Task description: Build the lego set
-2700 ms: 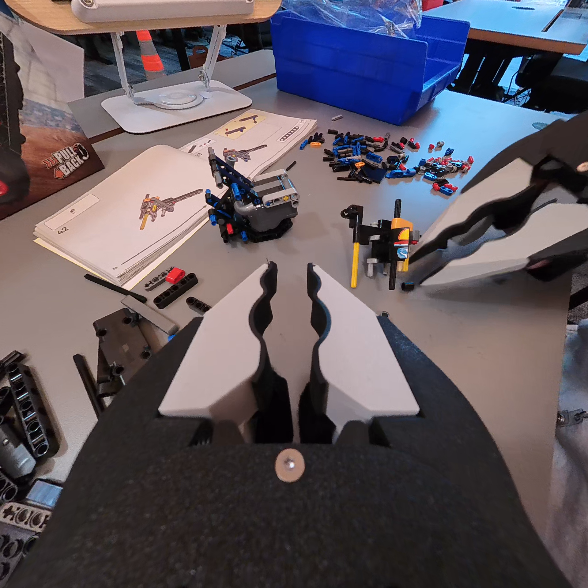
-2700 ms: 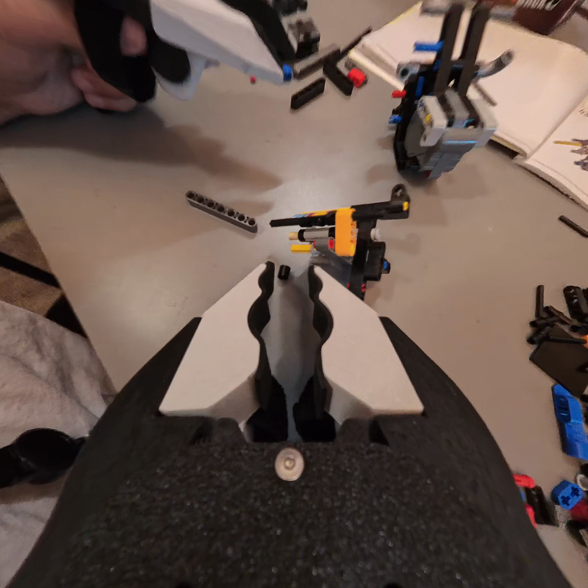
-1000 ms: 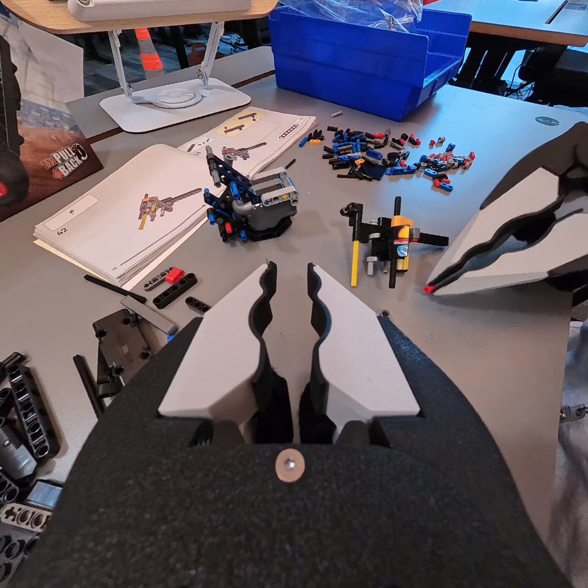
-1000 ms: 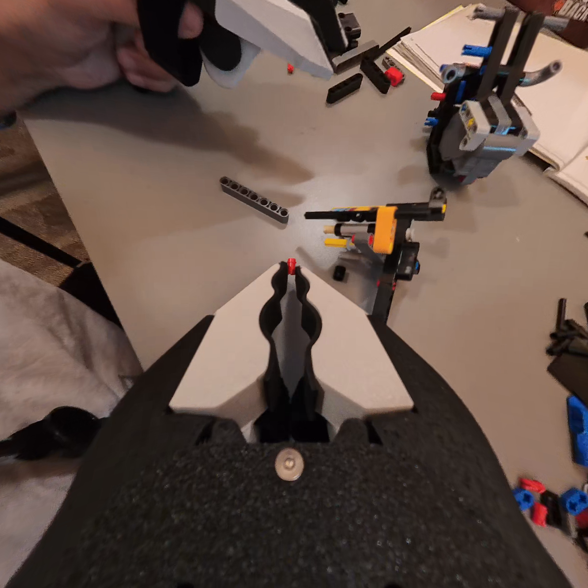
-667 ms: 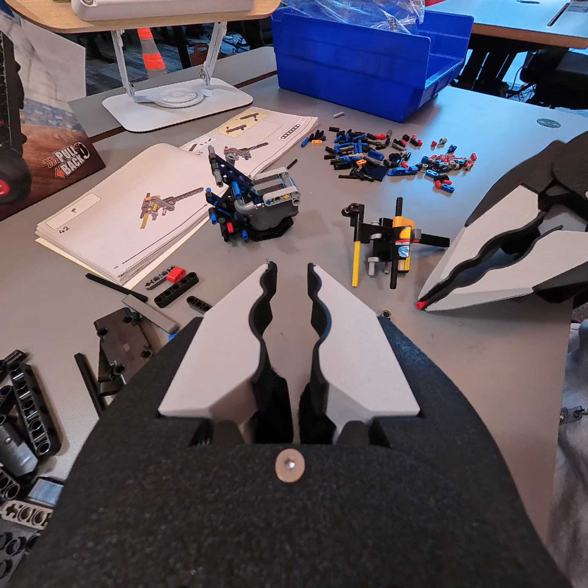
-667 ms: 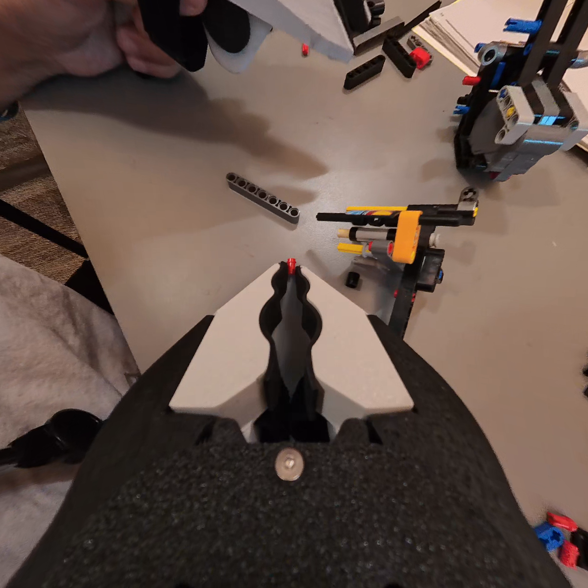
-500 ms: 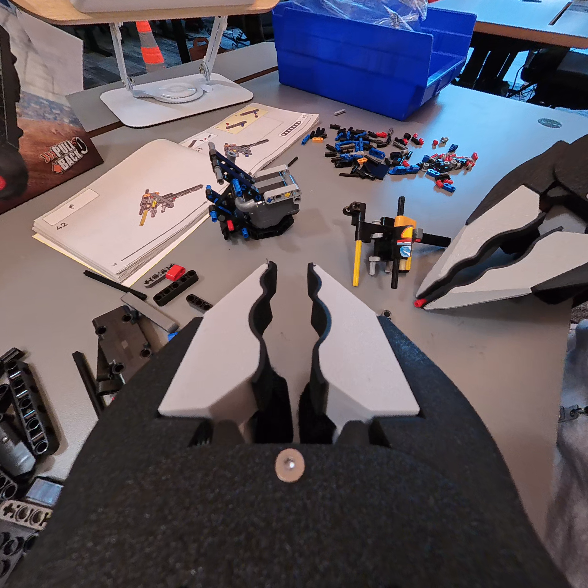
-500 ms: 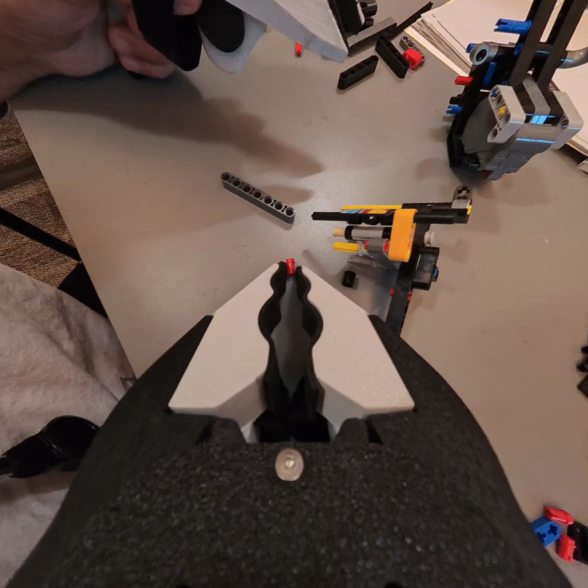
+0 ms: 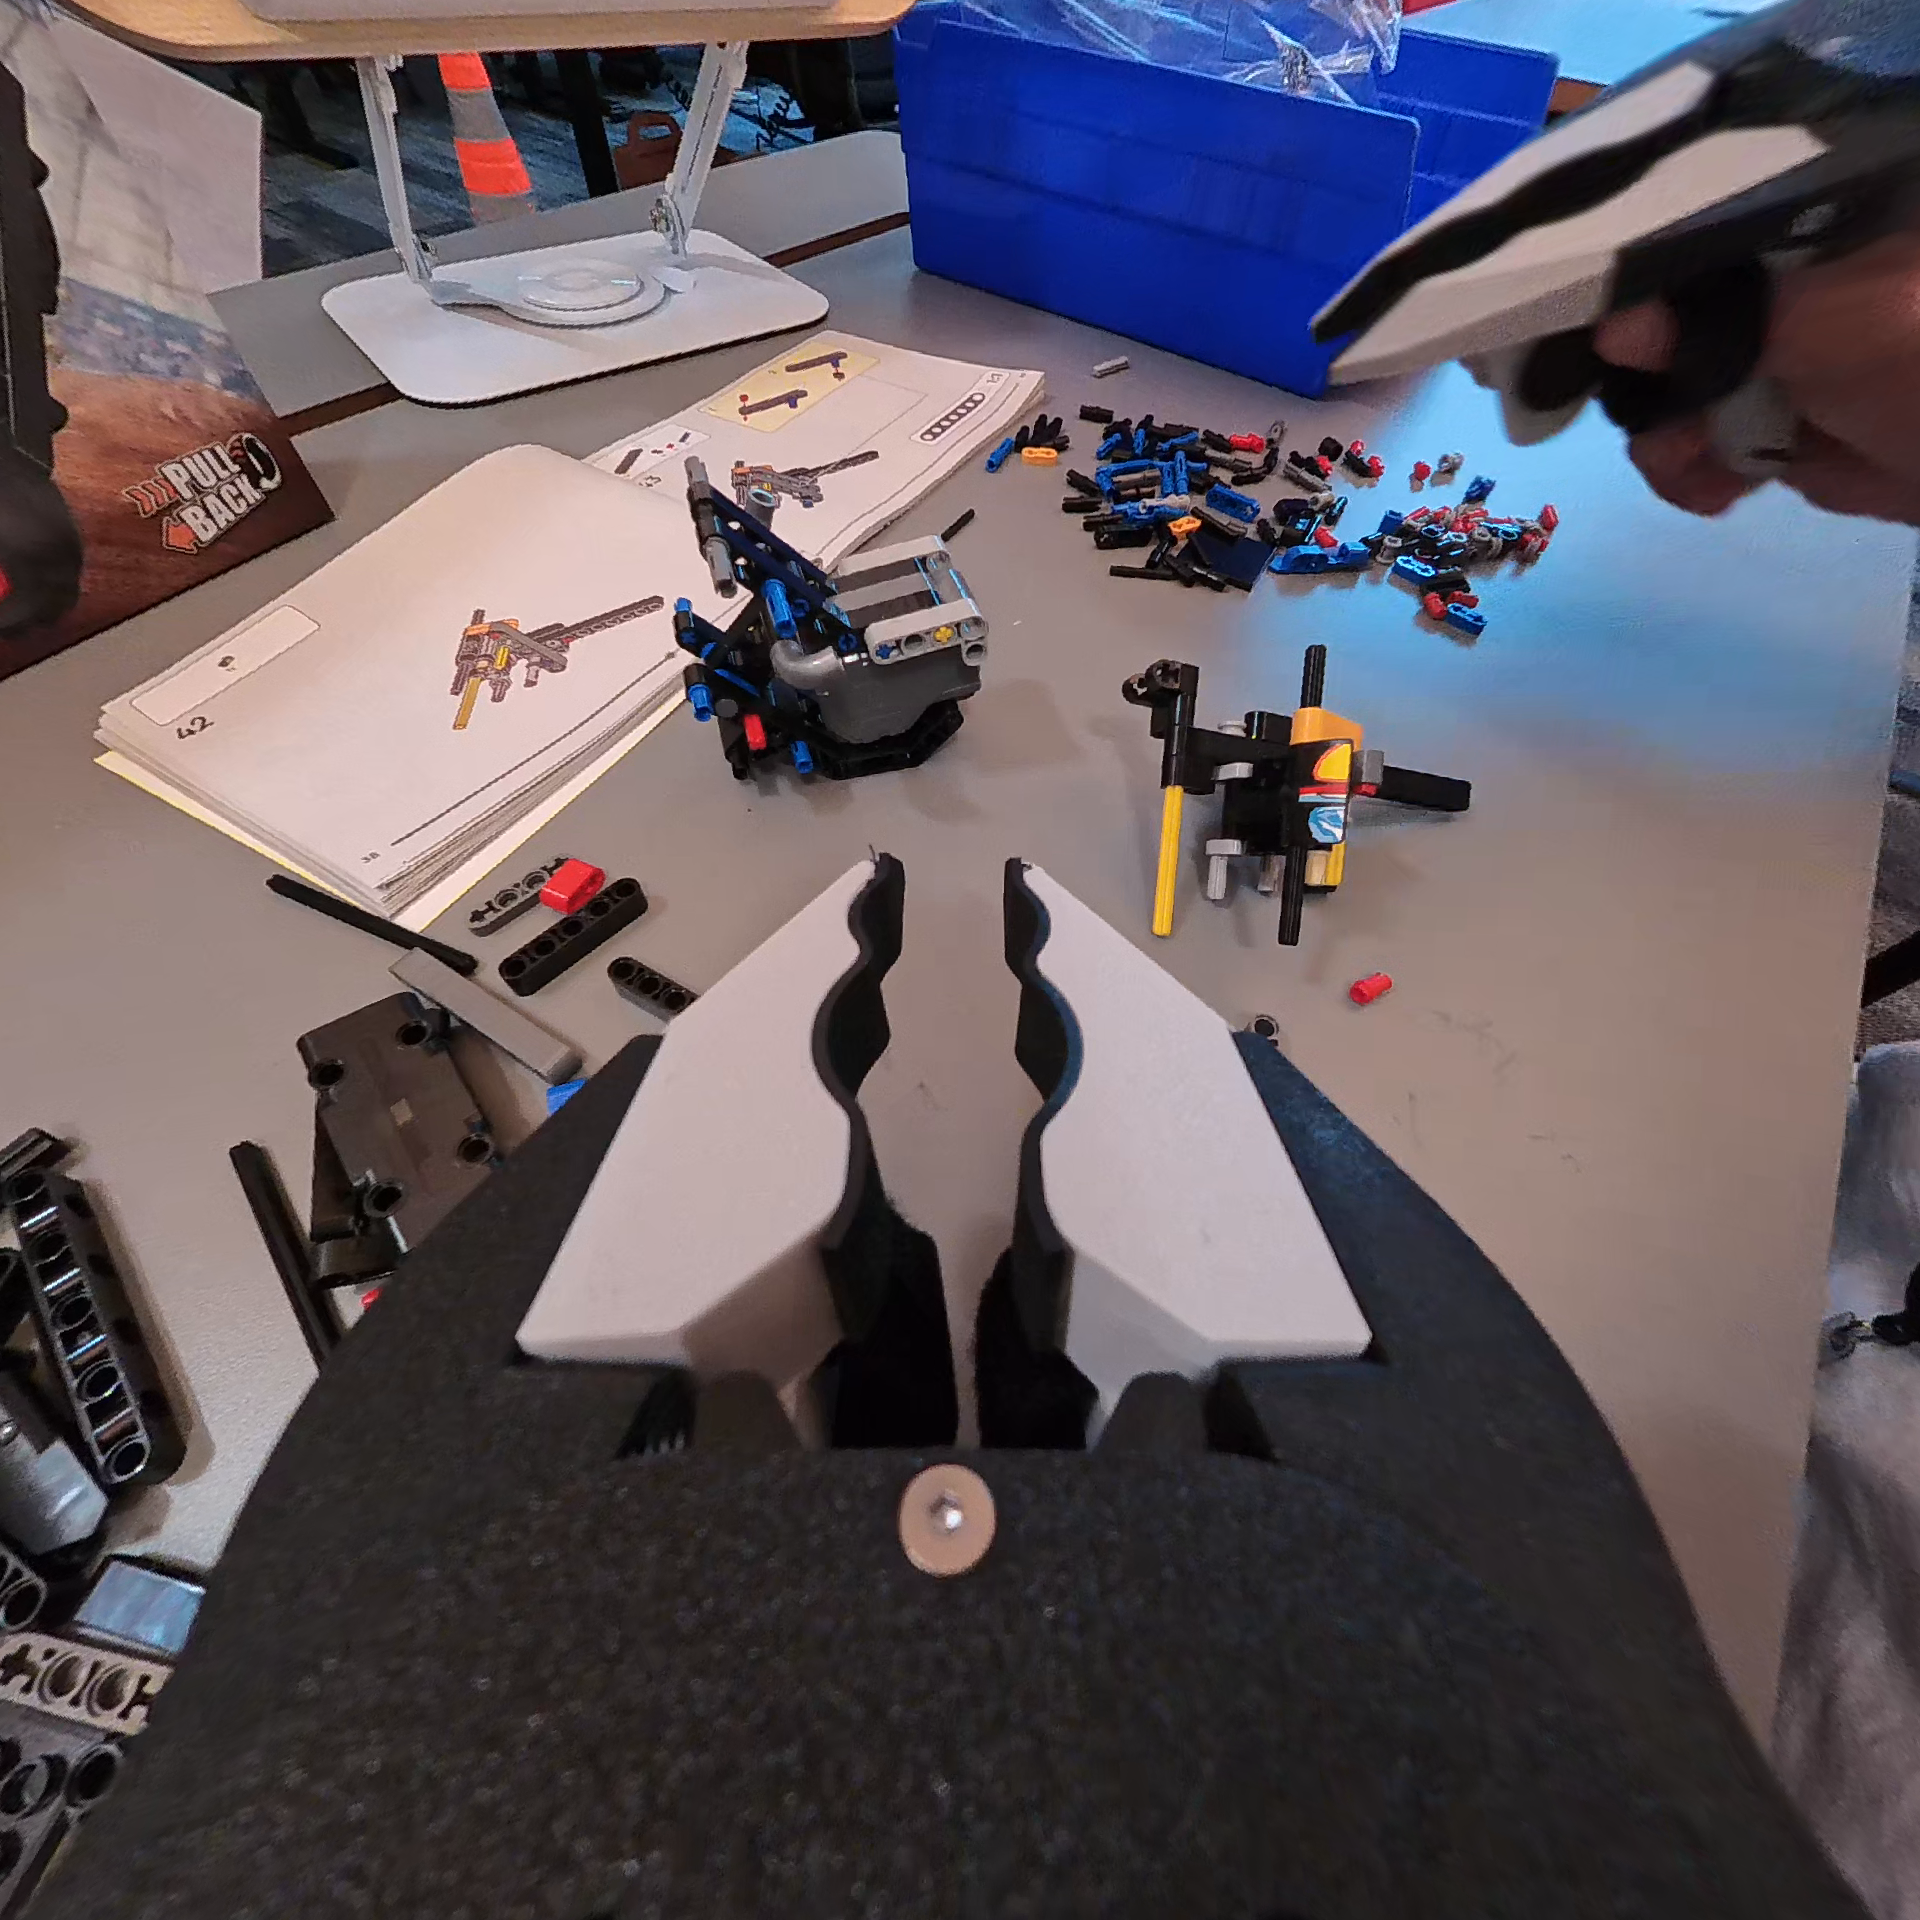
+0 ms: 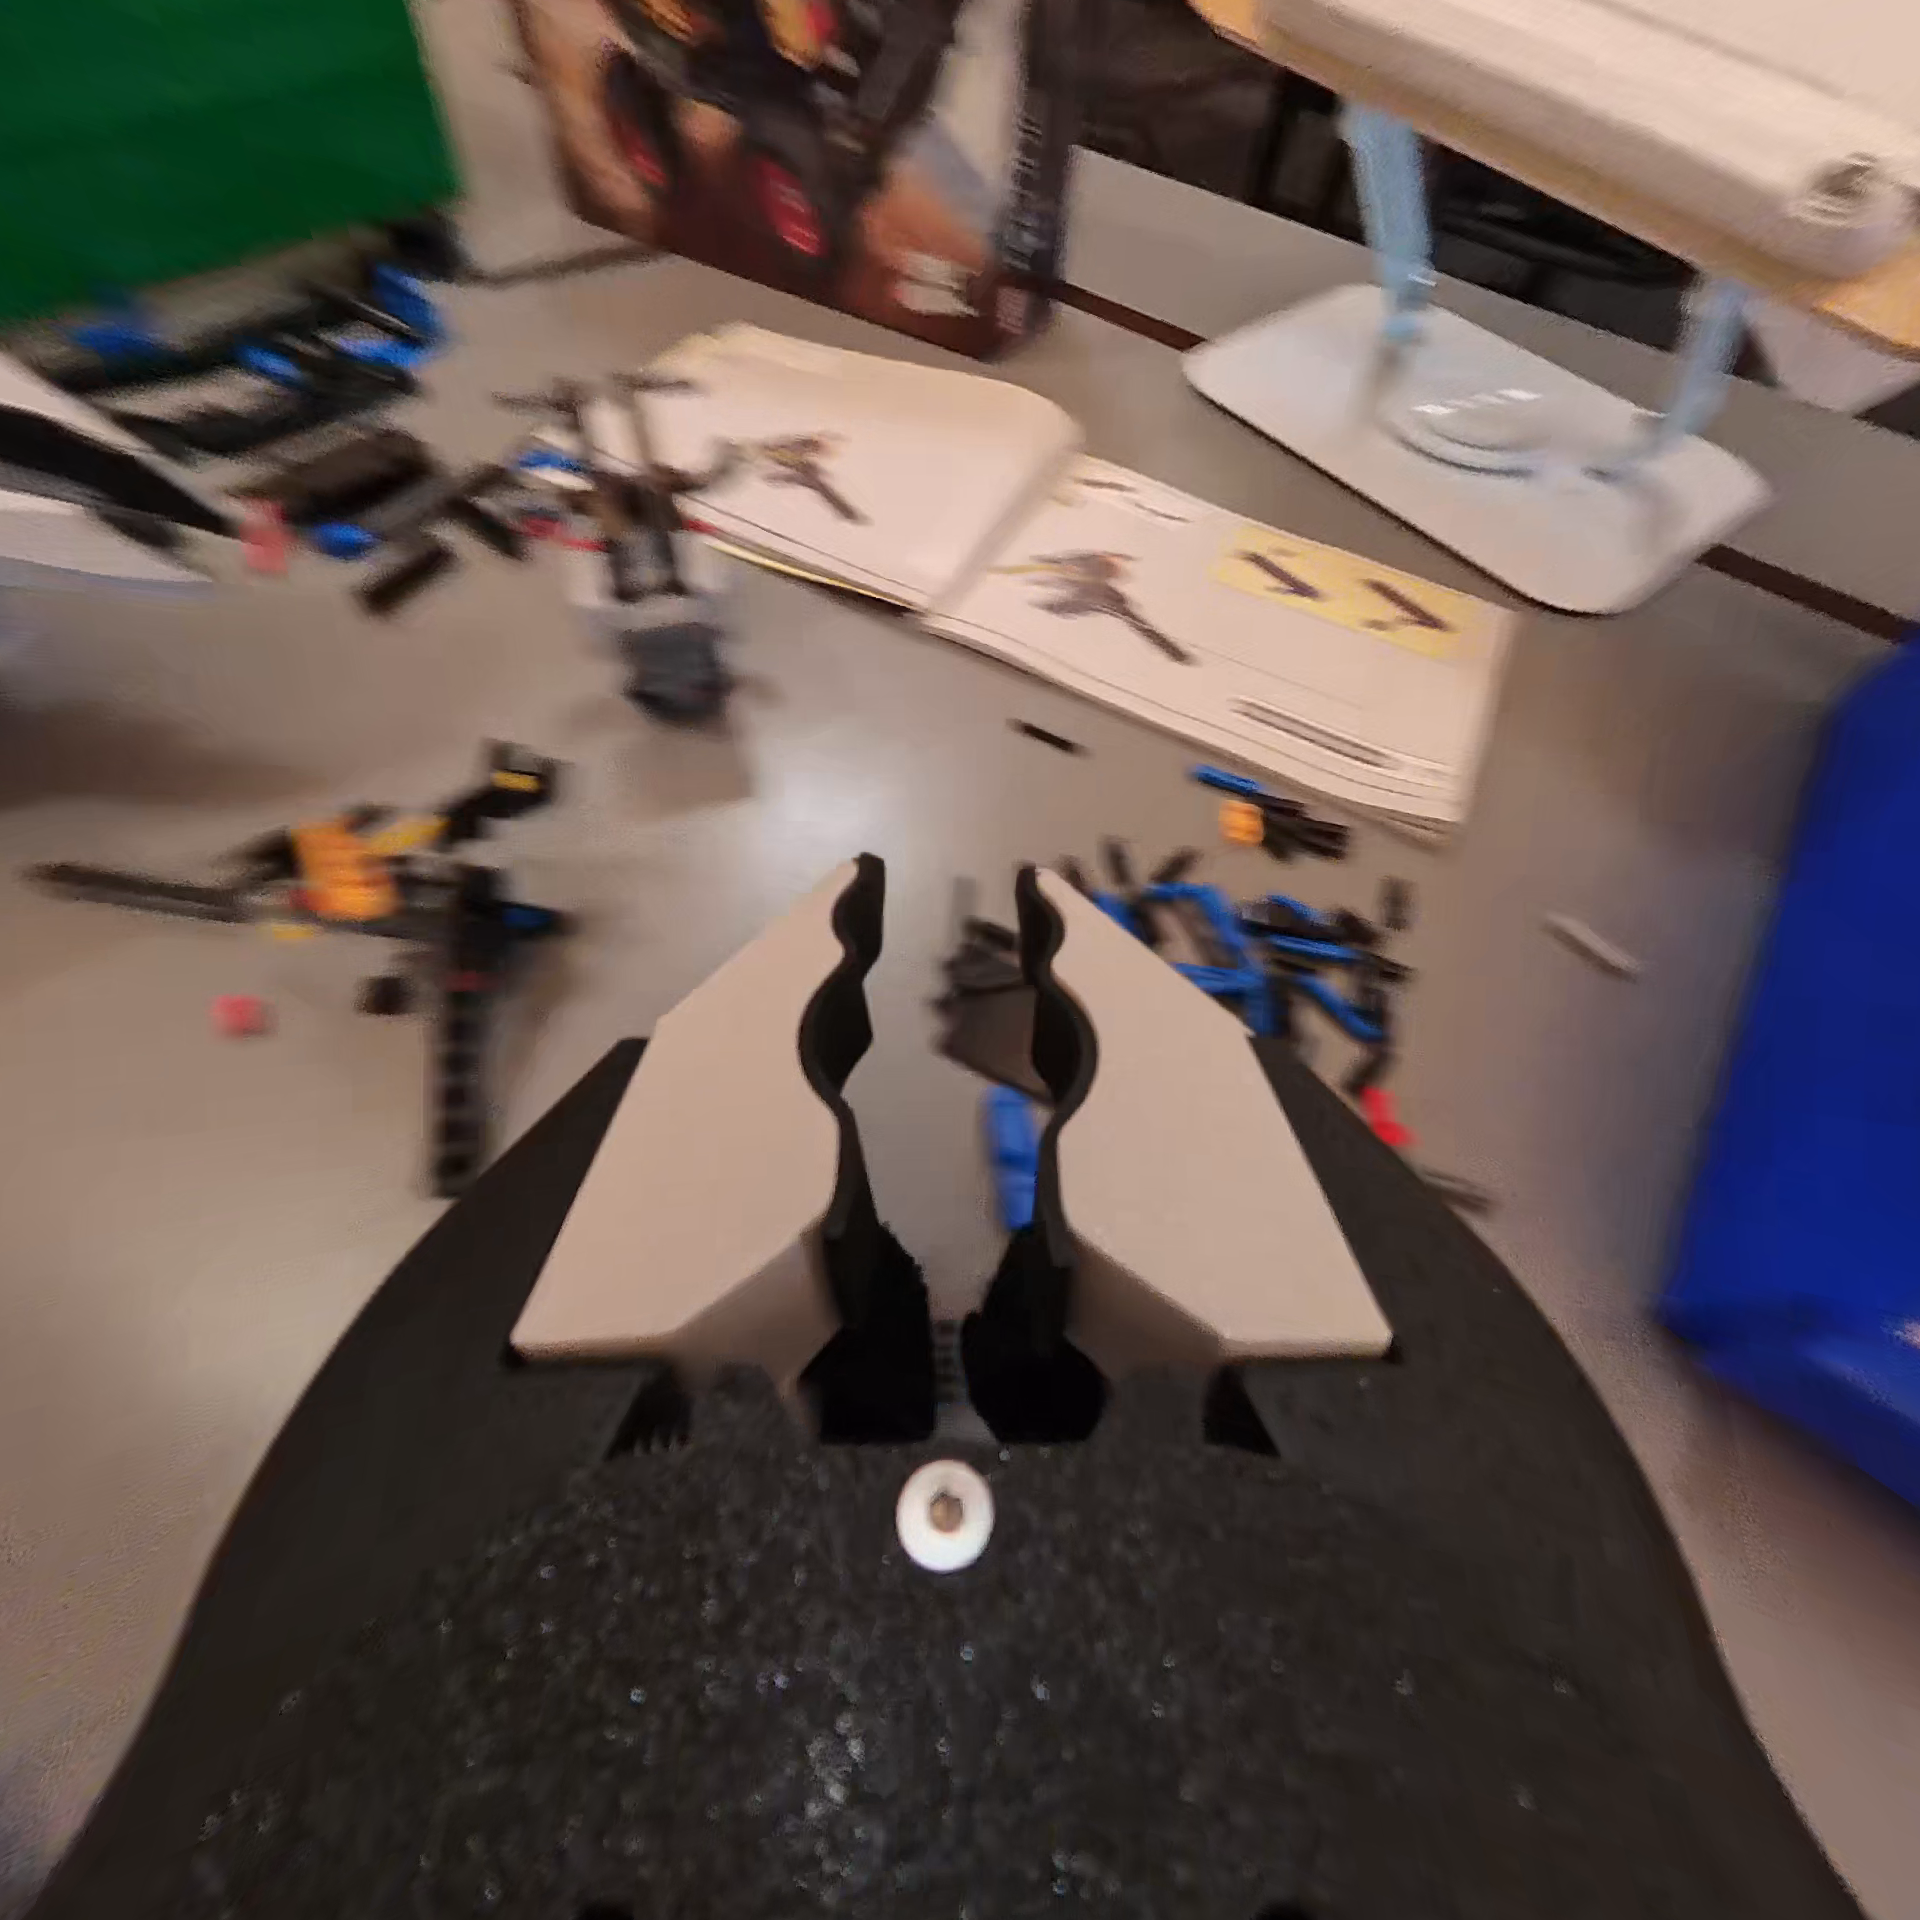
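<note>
My left gripper (image 9: 943,868) is open and empty, low over the grey table. Ahead of it stand a grey-and-blue lego assembly (image 9: 852,665) and a black-and-orange sub-assembly (image 9: 1288,790). A small red piece (image 9: 1369,987) lies loose on the table just in front of the sub-assembly. My right gripper (image 9: 1335,348) is raised at the upper right of the left wrist view. The right wrist view is blurred: the right gripper (image 10: 948,873) is open and empty above the pile of small loose parts (image 10: 1226,935), with the sub-assembly (image 10: 353,873) and red piece (image 10: 241,1013) at left.
The open instruction booklet (image 9: 416,665) lies at left, with black beams (image 9: 571,925) and a dark plate (image 9: 395,1101) in front of it. Small parts (image 9: 1247,499) are spread before a blue bin (image 9: 1143,177). A white stand (image 9: 571,312) is behind. The table edge (image 9: 1860,935) runs on the right. Spacing between my two grippers at the tips: around 20 cm. The right gripper is farther from the small red piece (image 9: 1369,987), some 20 cm, than the left, some 11 cm. It turns up in the right wrist view (image 10: 244,1014) as well.
My right gripper has opened and let go of the small red piece, which now lies on the table. It has lifted and swung towards the loose parts. The left gripper has barely moved.
</note>
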`<state>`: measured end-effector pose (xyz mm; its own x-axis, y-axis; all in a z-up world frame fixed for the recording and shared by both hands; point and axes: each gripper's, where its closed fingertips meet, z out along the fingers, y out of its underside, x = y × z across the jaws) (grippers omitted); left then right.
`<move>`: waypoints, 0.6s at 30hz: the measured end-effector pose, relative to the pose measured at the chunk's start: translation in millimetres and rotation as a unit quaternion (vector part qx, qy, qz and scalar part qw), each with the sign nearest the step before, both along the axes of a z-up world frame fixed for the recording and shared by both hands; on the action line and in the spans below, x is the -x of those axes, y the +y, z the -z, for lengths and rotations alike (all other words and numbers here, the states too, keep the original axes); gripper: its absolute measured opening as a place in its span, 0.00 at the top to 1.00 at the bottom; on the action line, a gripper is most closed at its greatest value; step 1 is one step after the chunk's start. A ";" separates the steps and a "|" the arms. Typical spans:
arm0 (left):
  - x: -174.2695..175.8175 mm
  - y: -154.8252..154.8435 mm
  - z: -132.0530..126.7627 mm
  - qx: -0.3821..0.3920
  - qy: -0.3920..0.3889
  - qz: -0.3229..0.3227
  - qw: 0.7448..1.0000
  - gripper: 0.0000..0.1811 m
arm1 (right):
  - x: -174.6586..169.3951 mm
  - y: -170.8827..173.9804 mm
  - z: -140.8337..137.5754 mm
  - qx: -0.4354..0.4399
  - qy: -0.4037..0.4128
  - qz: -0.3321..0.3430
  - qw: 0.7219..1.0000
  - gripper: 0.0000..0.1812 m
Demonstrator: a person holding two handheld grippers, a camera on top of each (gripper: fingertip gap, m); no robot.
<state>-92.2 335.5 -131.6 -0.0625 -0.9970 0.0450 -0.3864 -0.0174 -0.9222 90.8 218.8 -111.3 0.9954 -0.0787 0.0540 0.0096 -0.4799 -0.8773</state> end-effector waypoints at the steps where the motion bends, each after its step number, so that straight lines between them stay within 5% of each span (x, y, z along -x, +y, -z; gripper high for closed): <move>1: 0.0 0.1 0.0 0.001 0.000 0.000 1.000 0.90 | -19.3 0.2 6.7 0.016 -0.019 0.017 1.000 0.86; 7: 0.7 1.7 -2.5 0.012 -0.007 -0.001 1.000 0.90 | -69.8 5.9 45.4 0.086 -0.056 0.036 0.994 0.84; 18: -1.0 2.7 1.9 0.011 0.007 -0.001 1.000 0.90 | -76.0 5.0 58.2 0.110 -0.056 0.023 0.992 0.84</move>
